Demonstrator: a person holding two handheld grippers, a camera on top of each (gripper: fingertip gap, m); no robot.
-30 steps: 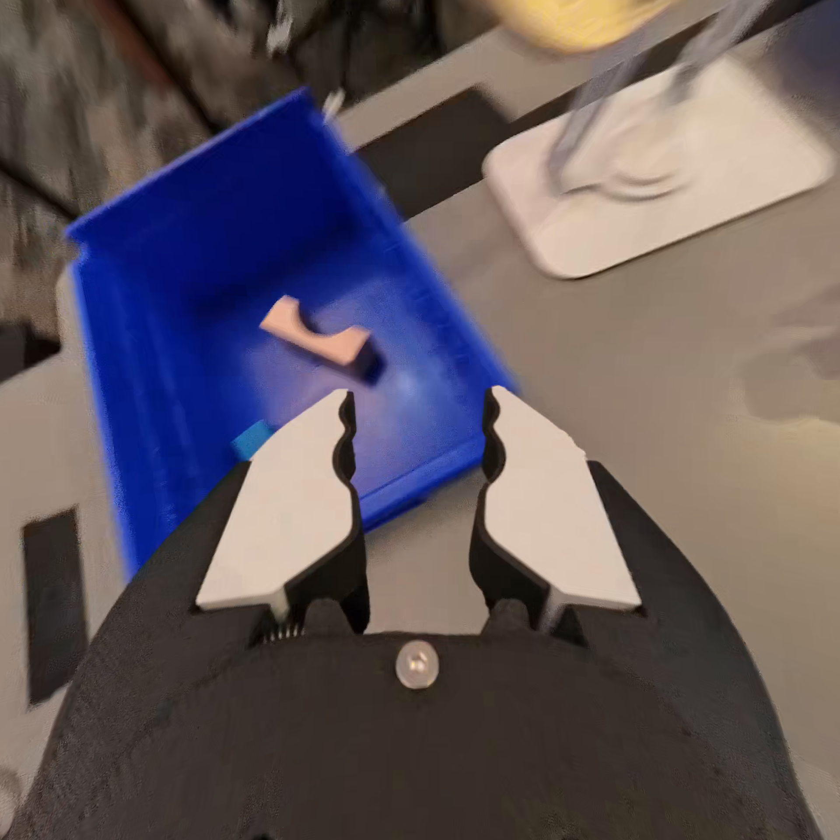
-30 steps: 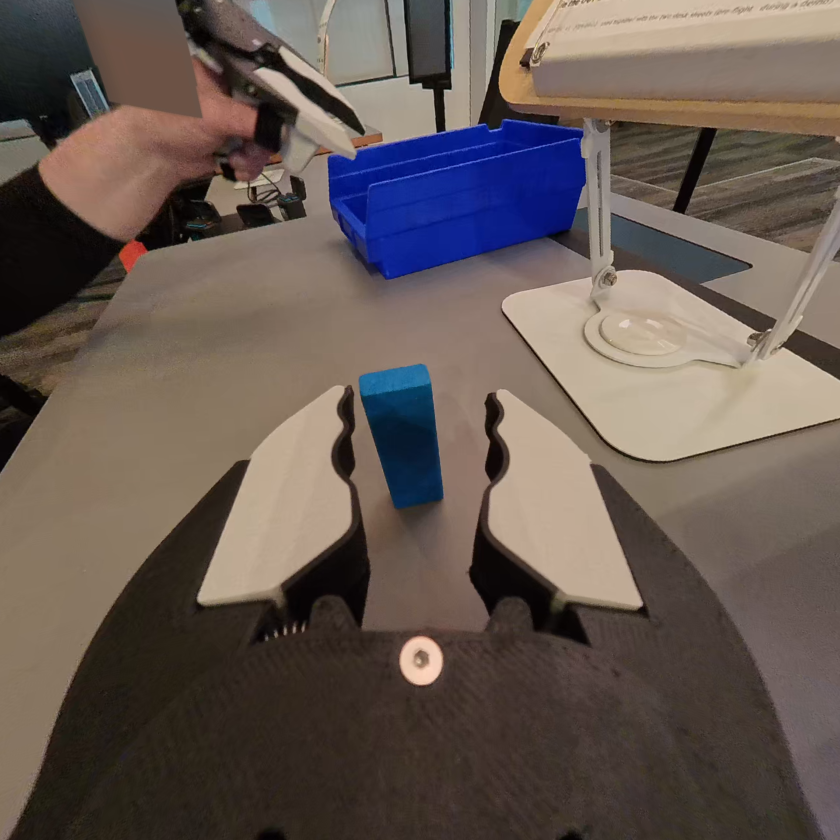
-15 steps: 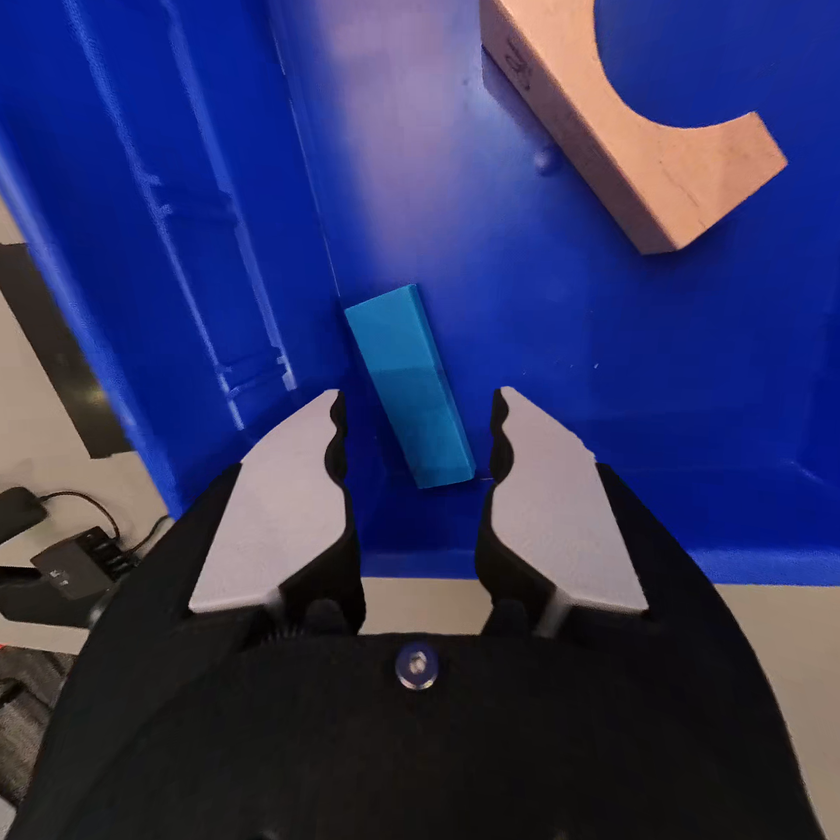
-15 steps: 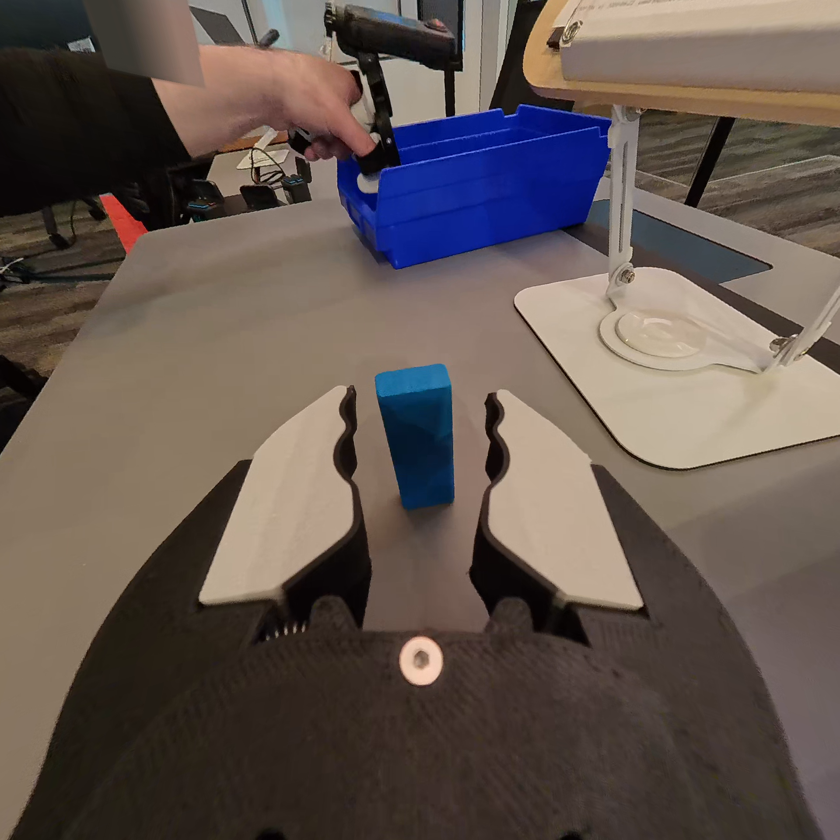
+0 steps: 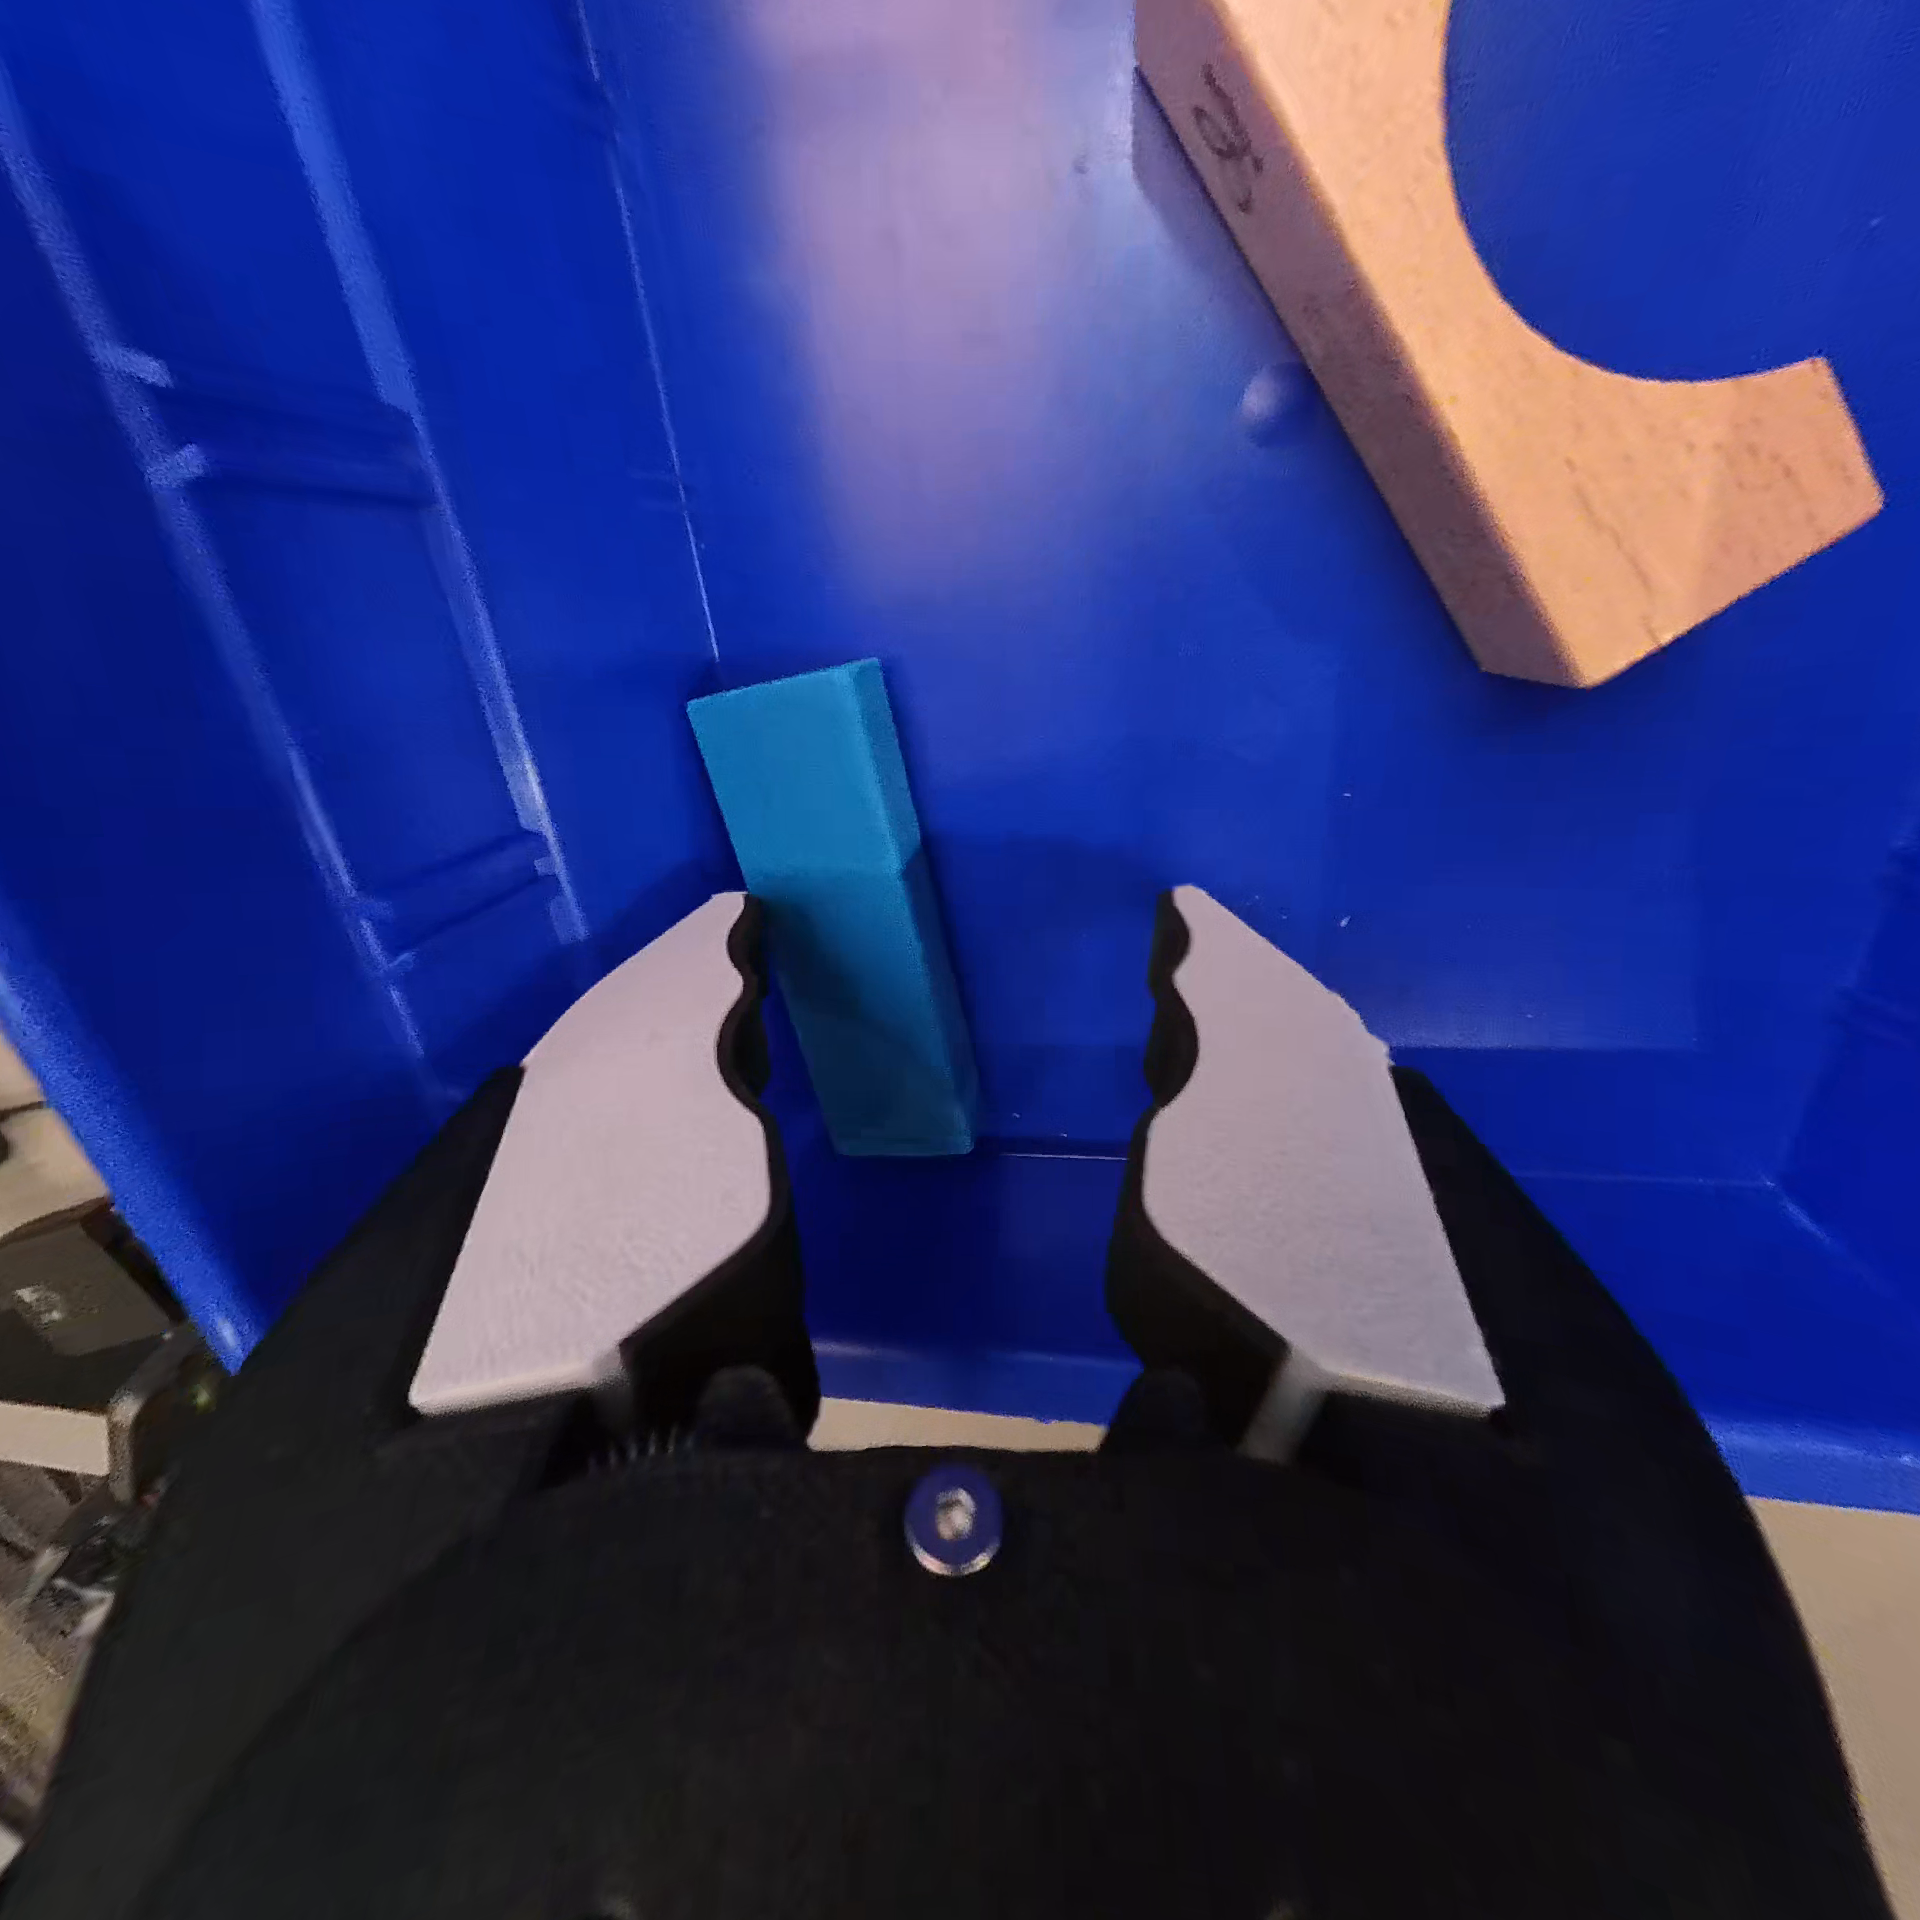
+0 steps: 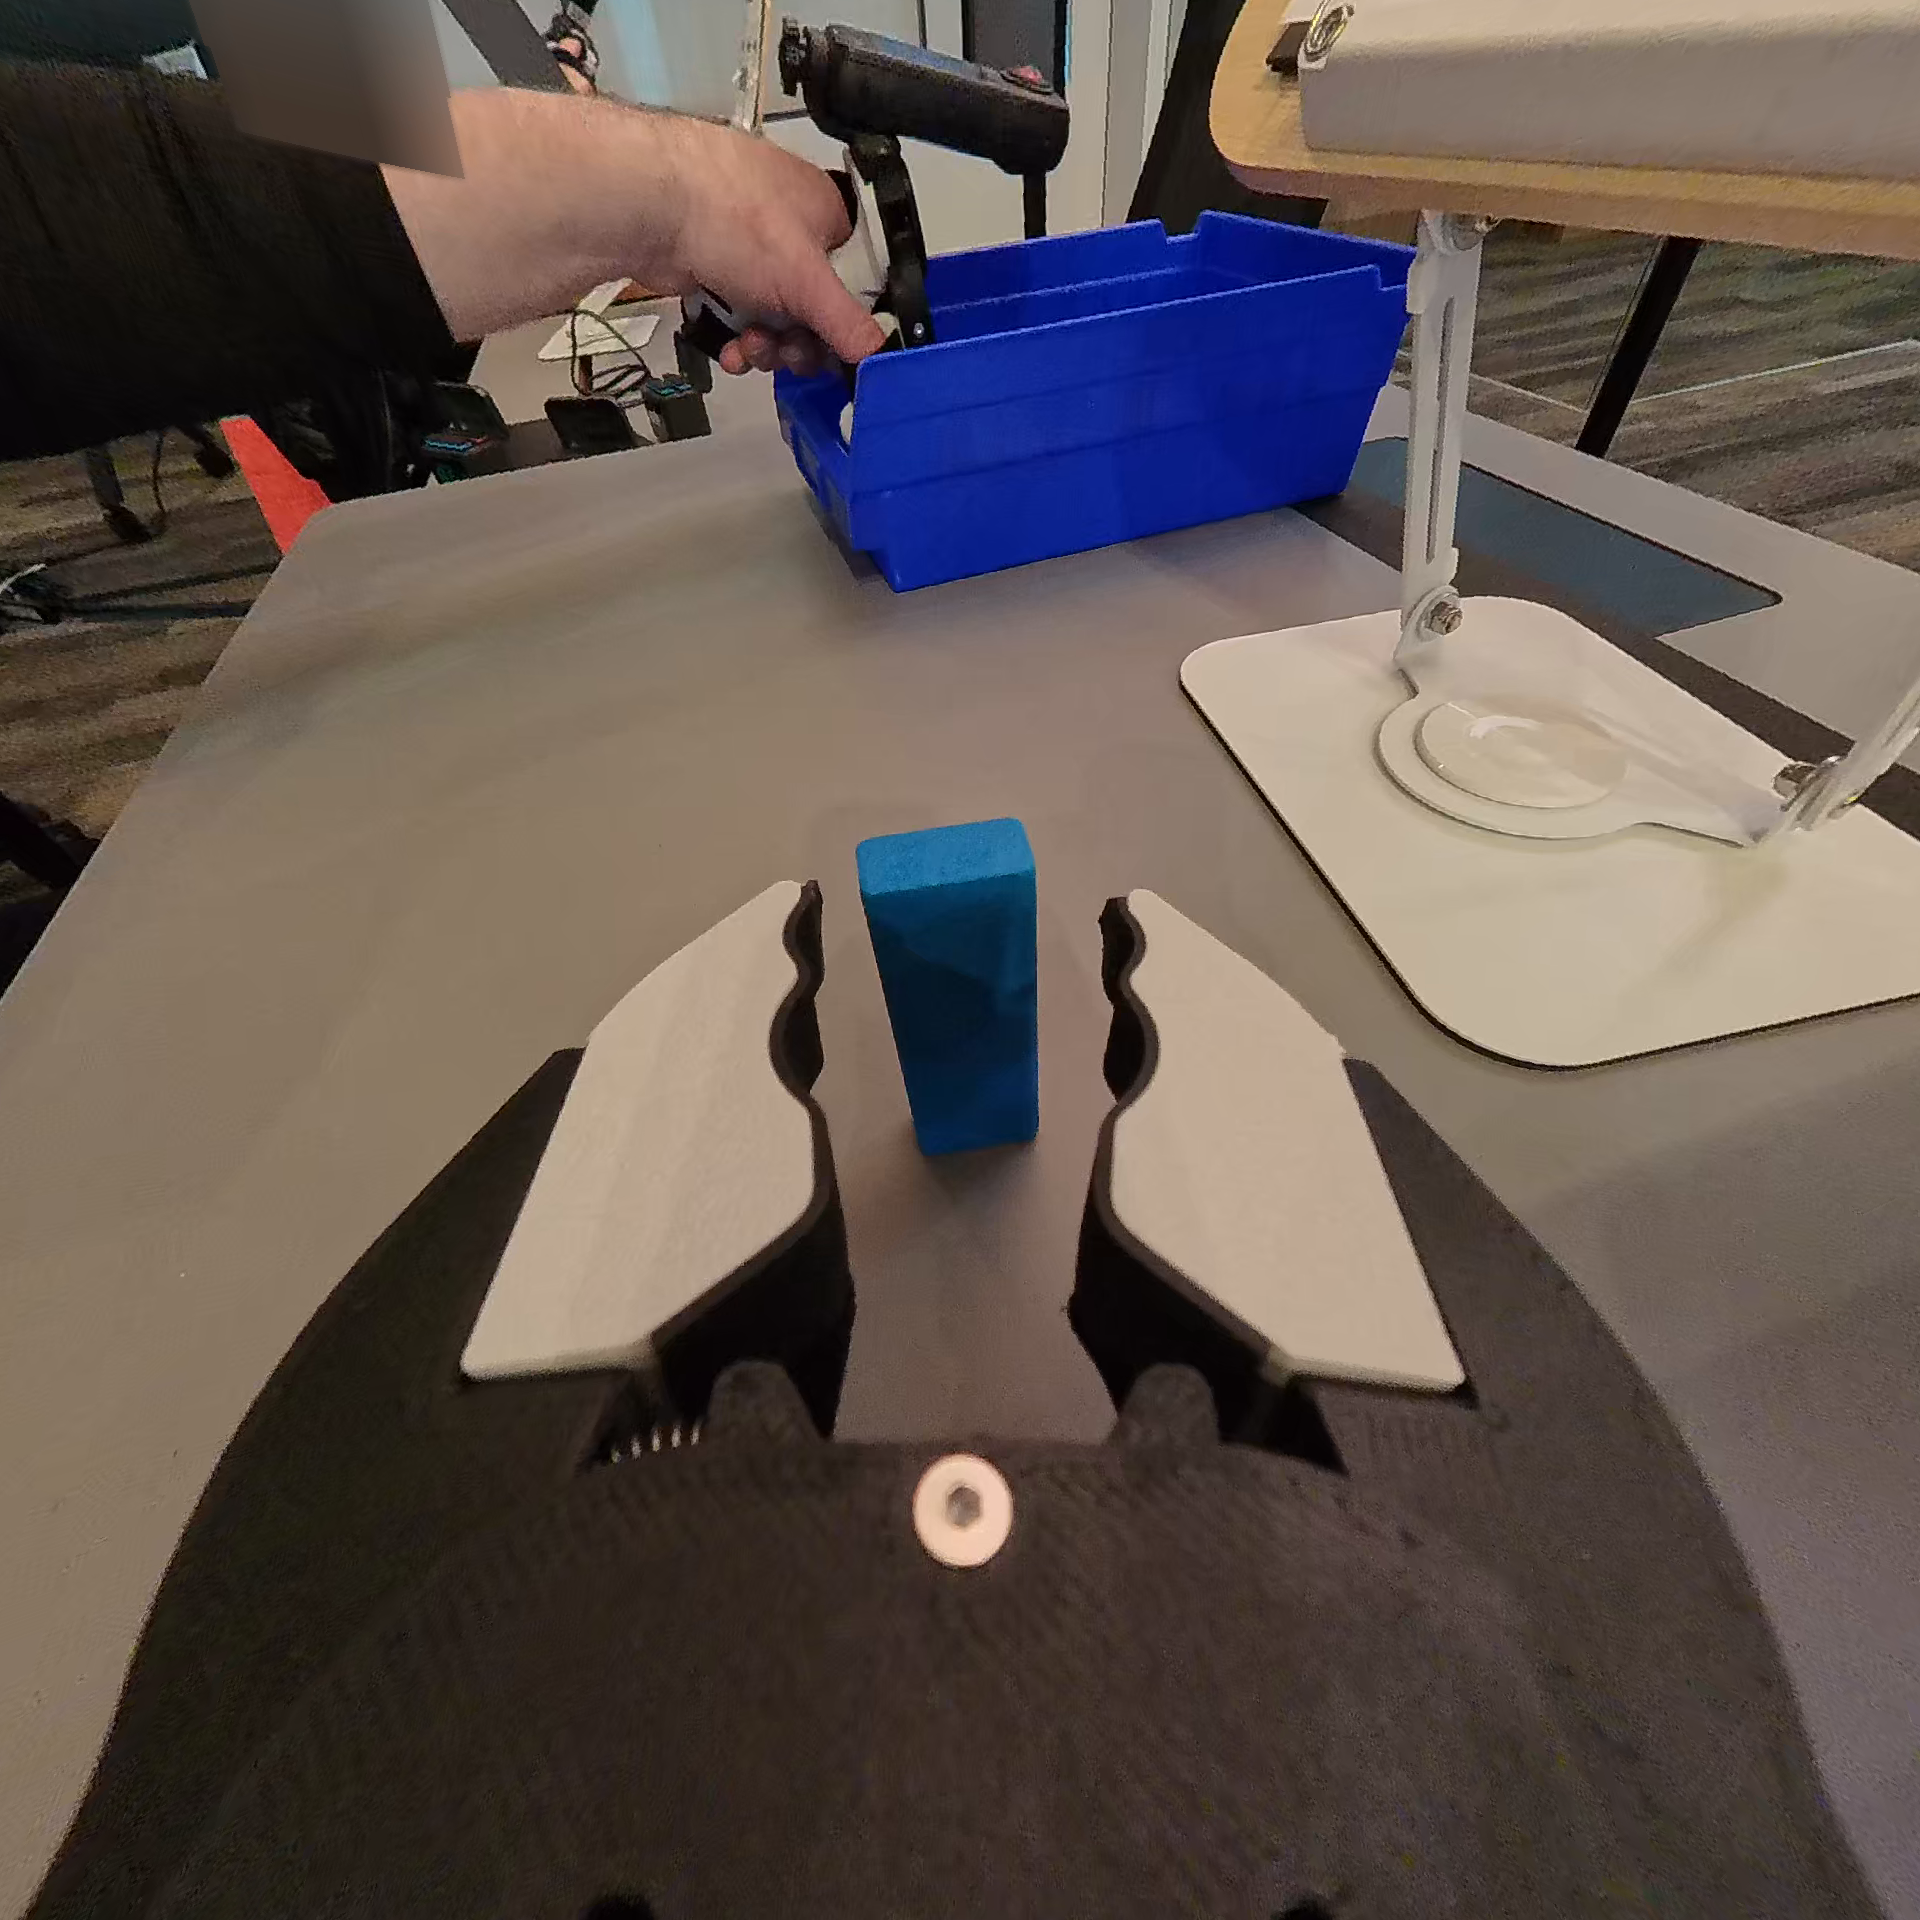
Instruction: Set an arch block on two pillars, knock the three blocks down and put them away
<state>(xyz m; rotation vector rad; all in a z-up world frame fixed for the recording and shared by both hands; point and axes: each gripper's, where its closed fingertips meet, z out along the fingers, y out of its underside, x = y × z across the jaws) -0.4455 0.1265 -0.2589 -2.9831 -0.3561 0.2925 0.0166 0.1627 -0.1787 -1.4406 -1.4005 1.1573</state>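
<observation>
In the left wrist view my left gripper [image 5: 961,909] is open inside the blue bin [image 5: 343,540]. A light blue pillar block [image 5: 831,894] lies on the bin floor near the left wall, close to my left finger. A wooden arch block [image 5: 1496,416] lies on the bin floor at the upper right. In the right wrist view my right gripper [image 6: 961,904] is open low over the grey table [image 6: 468,779]. A blue pillar block [image 6: 956,987] lies flat on the table between my fingers, not touching them. The bin [image 6: 1101,436] stands at the table's far side, with the left gripper [image 6: 883,260] dipped into it.
A white stand base [image 6: 1538,831] with thin metal legs sits on the table at the right, under a raised board [image 6: 1558,125]. A person's hand and dark sleeve [image 6: 582,229] reach in from the upper left. Chargers and cables [image 6: 582,416] lie beyond the table's far edge. There is about 45 cm between the tips of the two grippers. To the white stand base [image 6: 1538,831]: right tips about 20 cm, left tips about 40 cm.
My left gripper has dropped from above the table into the bin and sunk closer to the light blue pillar. My right gripper has edged slightly forward around the blue pillar.
</observation>
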